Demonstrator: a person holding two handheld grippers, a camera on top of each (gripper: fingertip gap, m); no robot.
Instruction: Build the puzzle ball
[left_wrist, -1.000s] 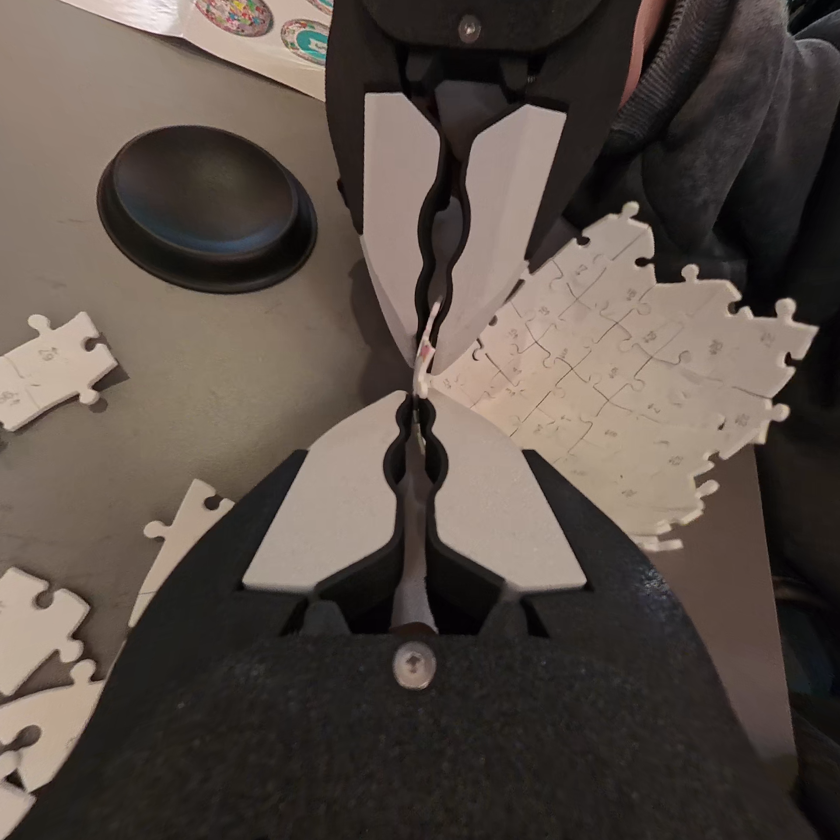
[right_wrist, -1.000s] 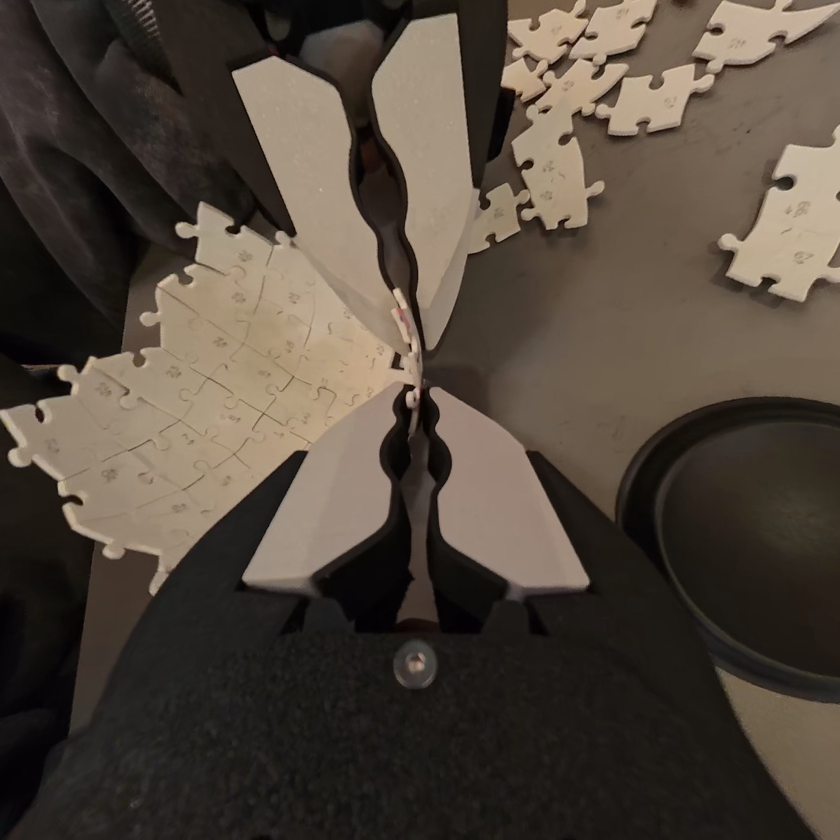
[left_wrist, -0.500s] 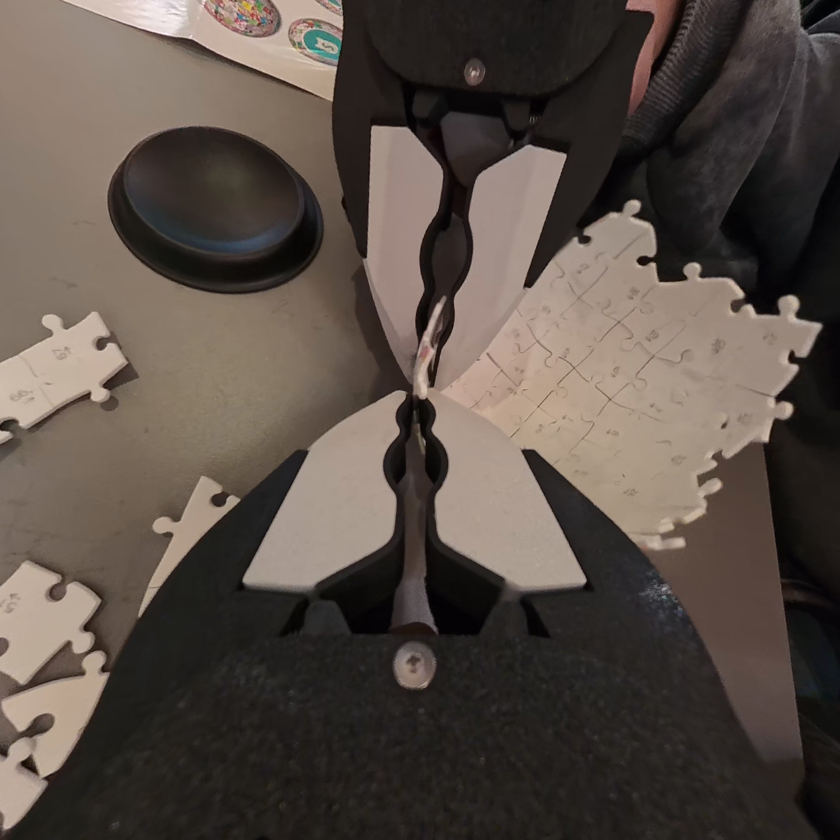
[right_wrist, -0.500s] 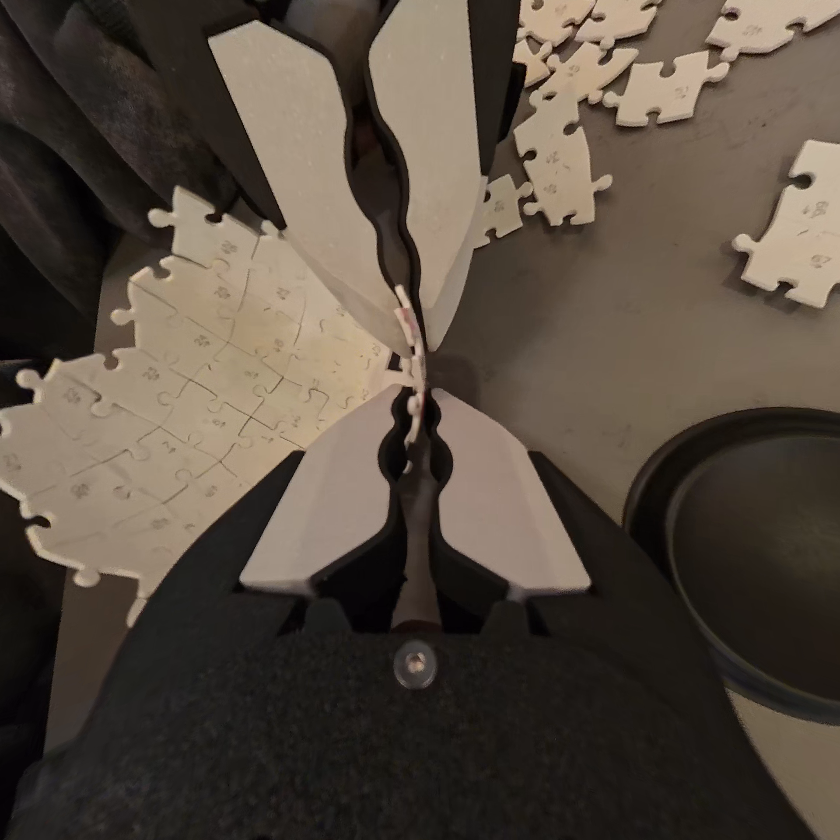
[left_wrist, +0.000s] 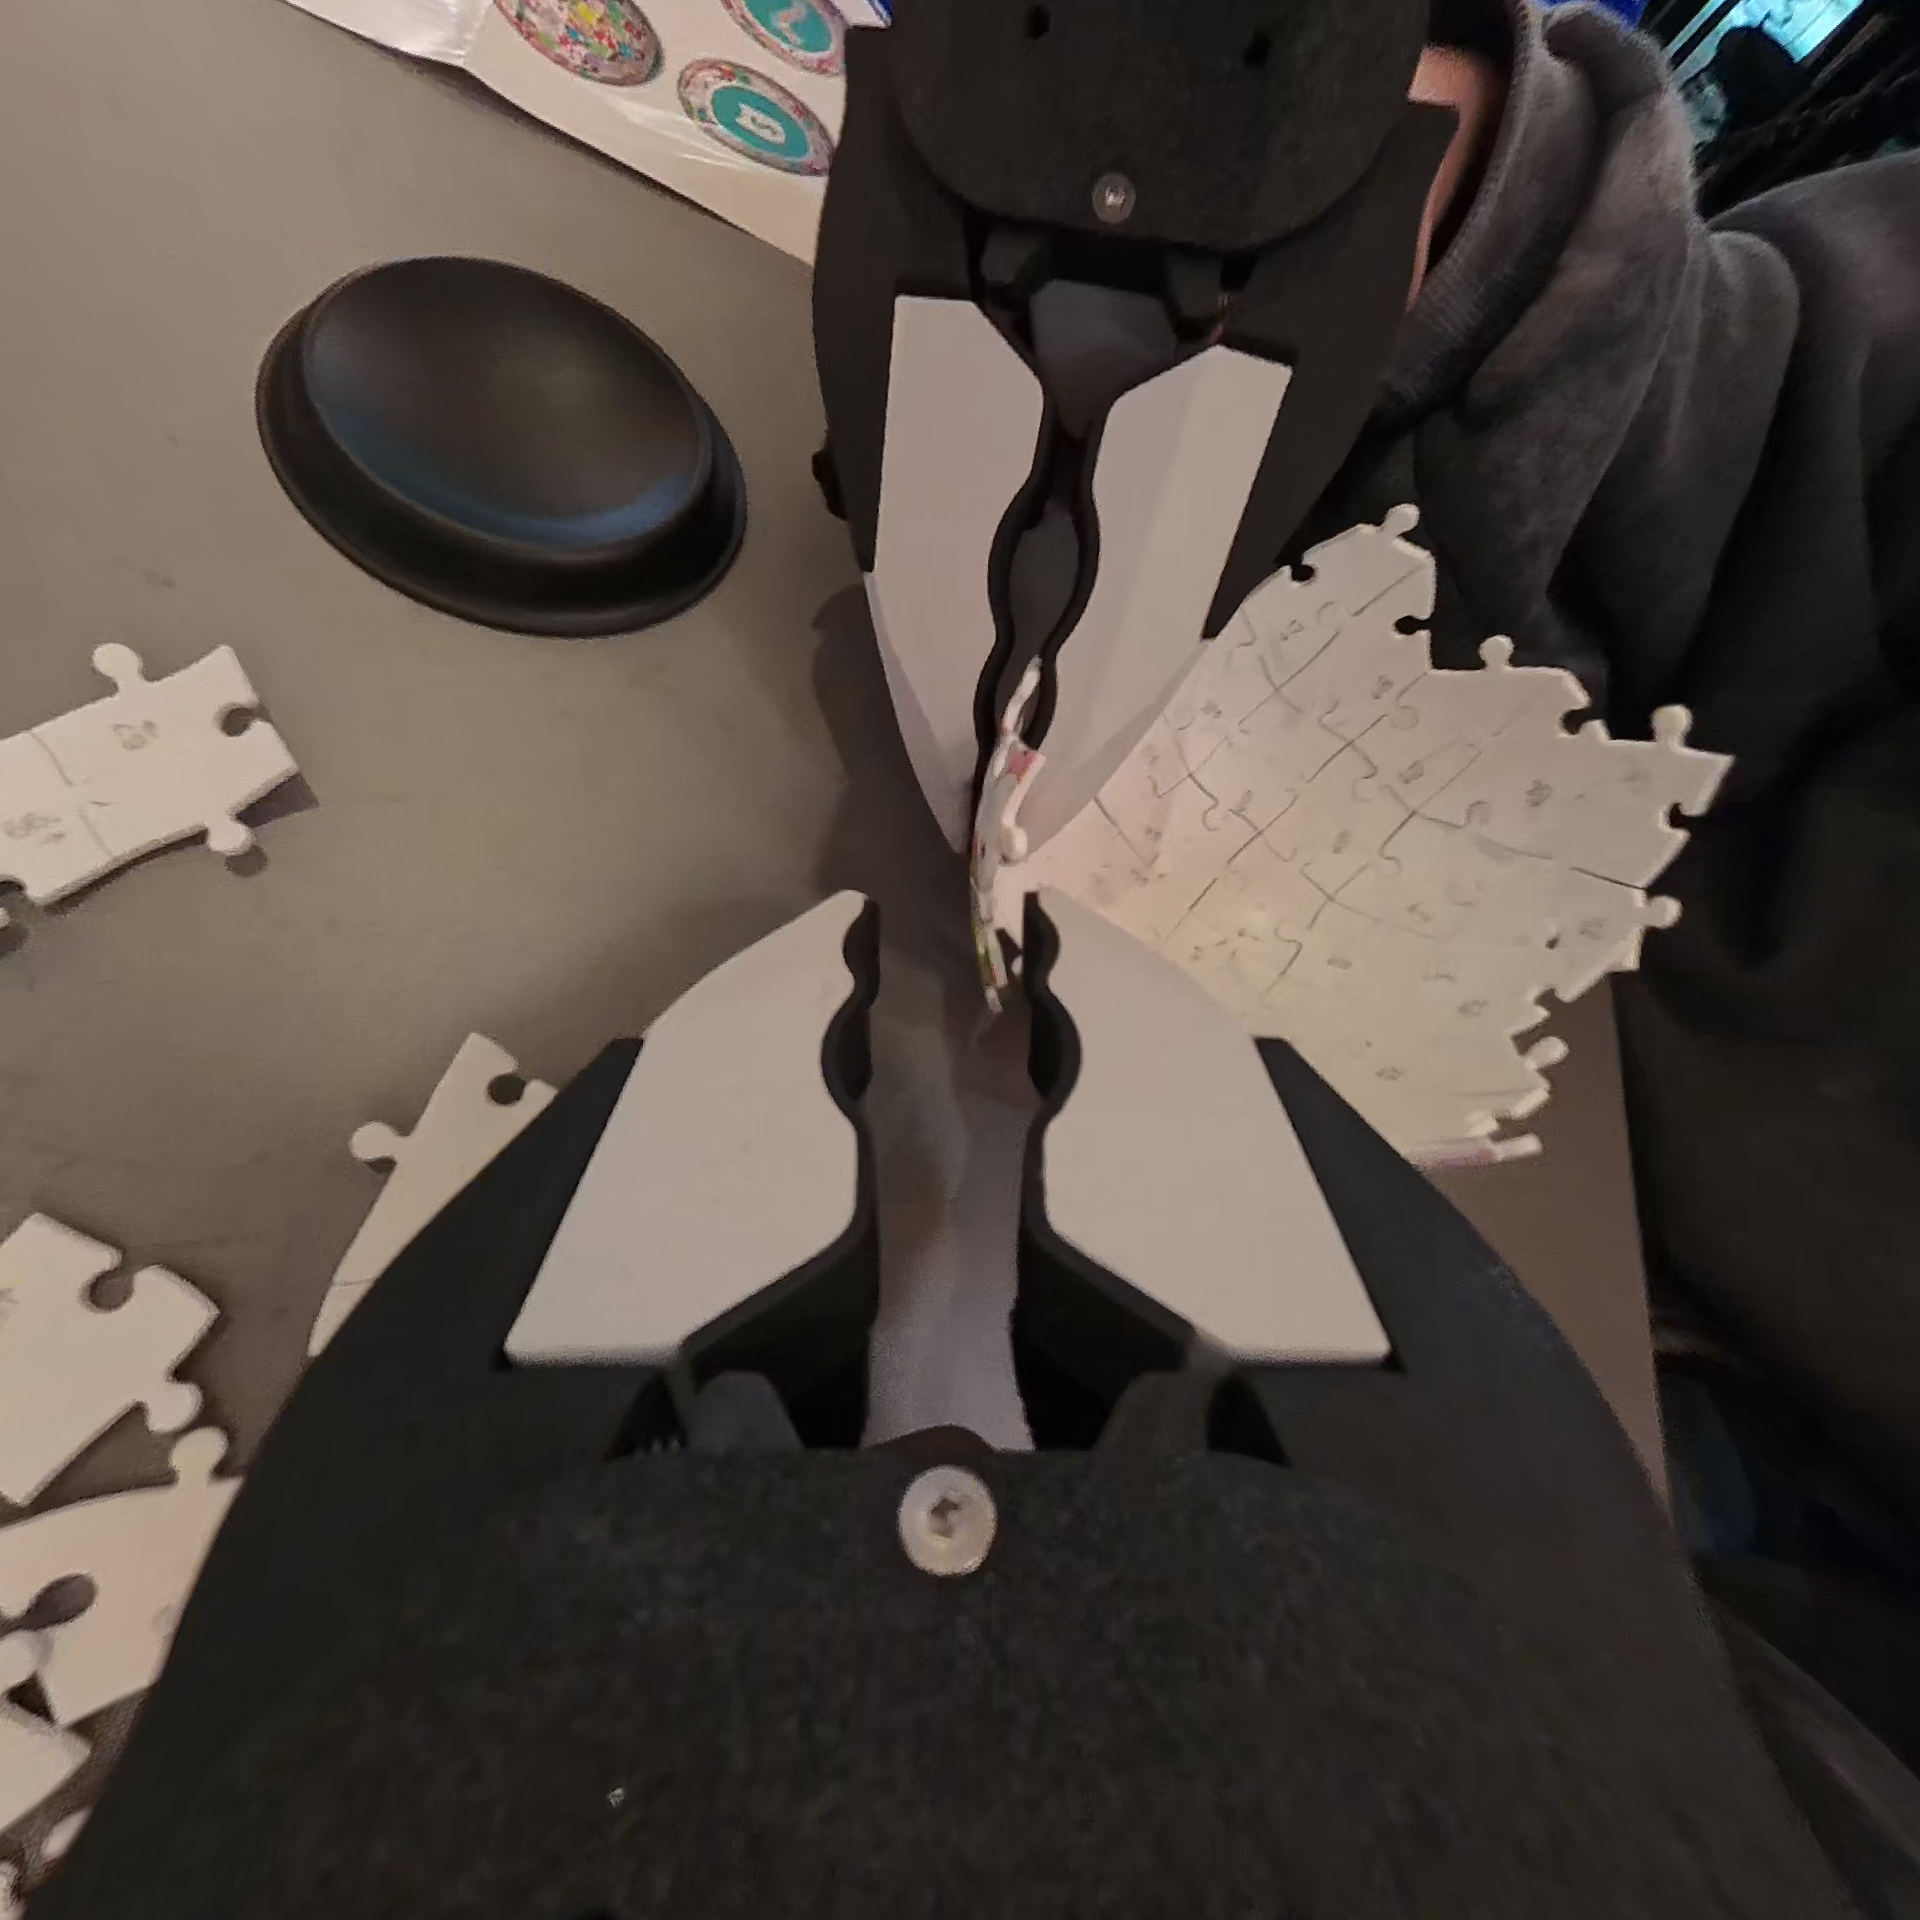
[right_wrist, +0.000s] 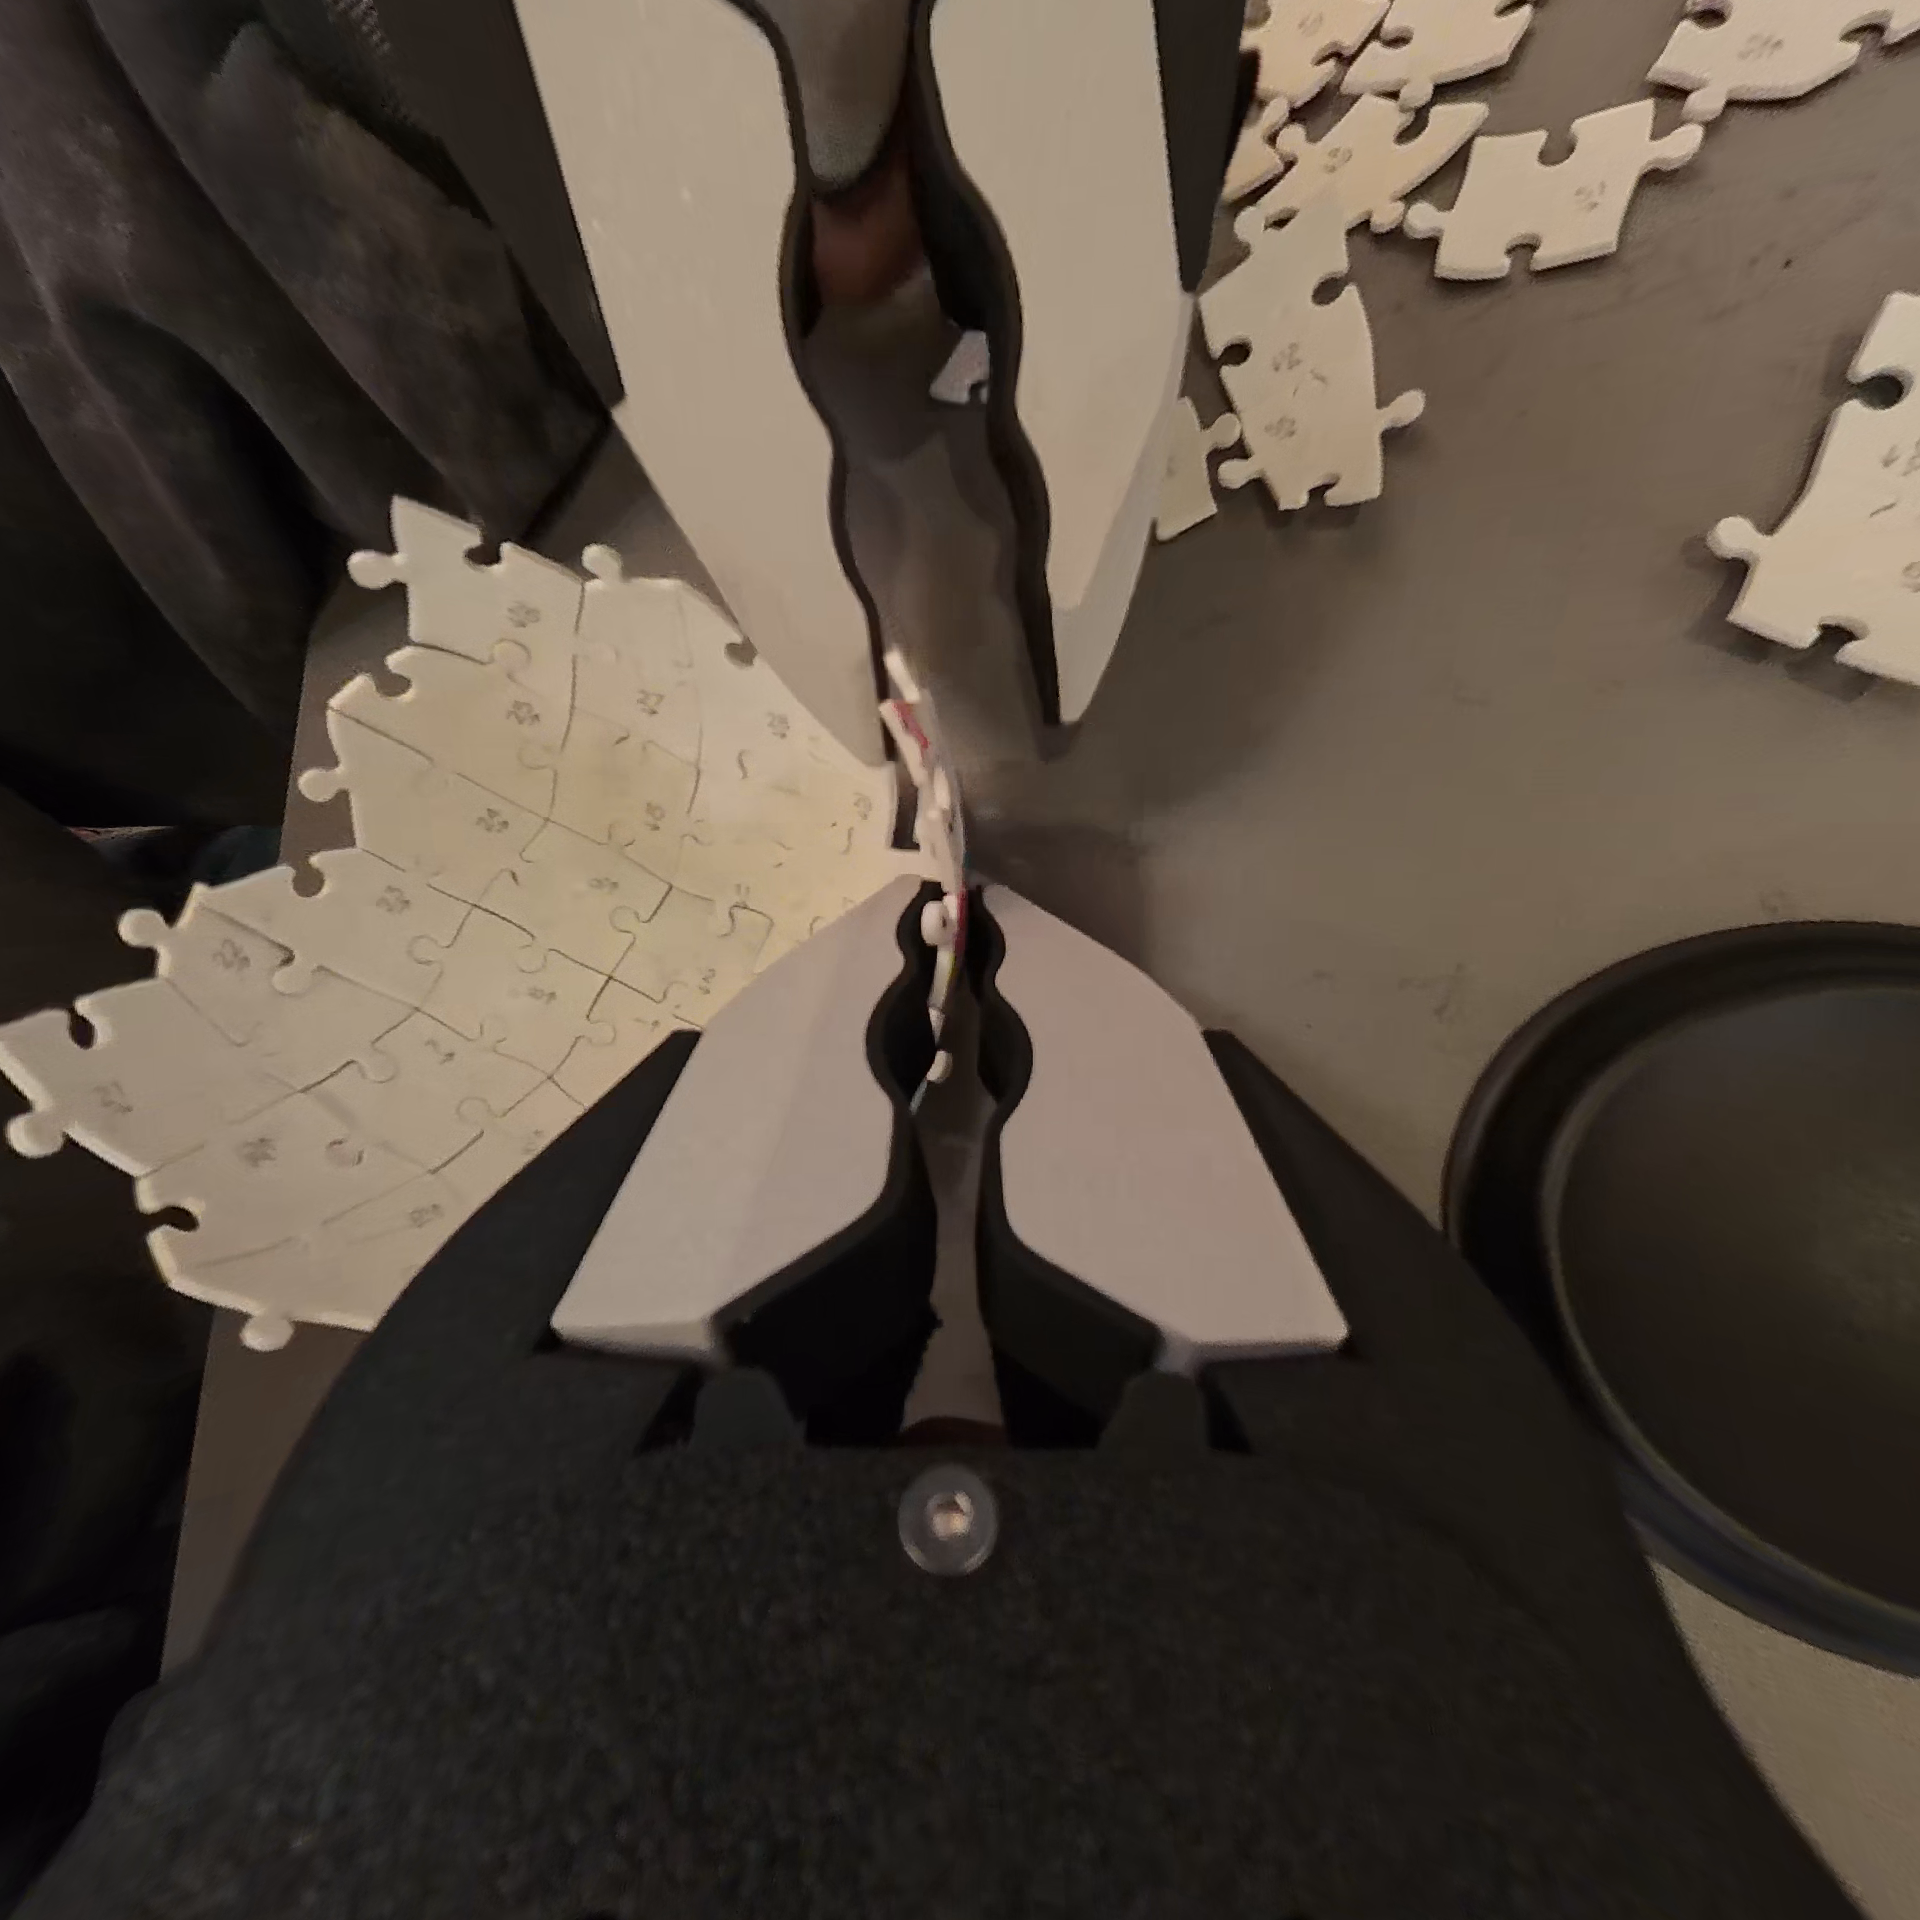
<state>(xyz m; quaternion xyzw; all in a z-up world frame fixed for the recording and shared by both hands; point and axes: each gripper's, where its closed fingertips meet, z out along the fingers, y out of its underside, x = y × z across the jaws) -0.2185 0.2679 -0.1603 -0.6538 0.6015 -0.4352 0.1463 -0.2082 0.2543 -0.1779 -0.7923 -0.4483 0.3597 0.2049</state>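
Gripping the curved puzzle-ball shell (right_wrist: 499, 935) by its rim over the worktop's near edge, the right gripper (right_wrist: 951, 914) stays out of my timeline: it is clenched. The left gripper (left_wrist: 945, 914) stands released beside that rim. Next, likely fetching a loose piece (left_wrist: 145, 758).

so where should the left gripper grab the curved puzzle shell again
Take the curved puzzle shell on its near rim, just below where the right gripper pinches it. The rim stands edge-on between the left gripper's open jaws, so come straight forward and close across the thin wall, clear of the jagged tabs.
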